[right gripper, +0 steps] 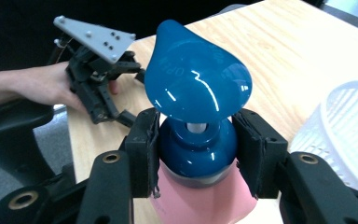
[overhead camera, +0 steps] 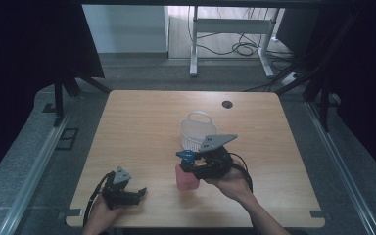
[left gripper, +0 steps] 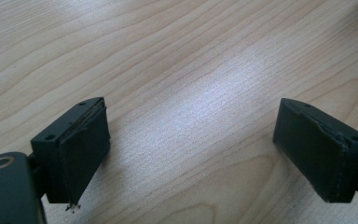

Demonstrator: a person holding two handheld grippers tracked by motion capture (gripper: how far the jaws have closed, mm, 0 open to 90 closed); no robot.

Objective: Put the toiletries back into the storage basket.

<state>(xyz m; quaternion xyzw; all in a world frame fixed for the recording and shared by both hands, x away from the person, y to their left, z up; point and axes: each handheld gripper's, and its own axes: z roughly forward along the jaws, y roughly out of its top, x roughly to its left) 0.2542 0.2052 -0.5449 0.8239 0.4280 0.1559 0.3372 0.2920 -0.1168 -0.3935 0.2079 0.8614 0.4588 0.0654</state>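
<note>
1. The right tongs point(right gripper: 193, 154) are clenched on the glossy blue pump collar of a pink plastic soap bottle point(right gripper: 205, 198), one pad point(right gripper: 144, 149) on each side of it, below the broad blue pump head.
2. In the high view the bottle point(overhead camera: 186, 177) is near the middle of the pale wooden surface point(overhead camera: 142, 122), just in front of a white slatted plastic basket point(overhead camera: 196, 129).
3. The left tongs point(left gripper: 191, 149) are released, their jaws spread wide over bare wood, near the surface's front left corner point(overhead camera: 139, 193).
</note>
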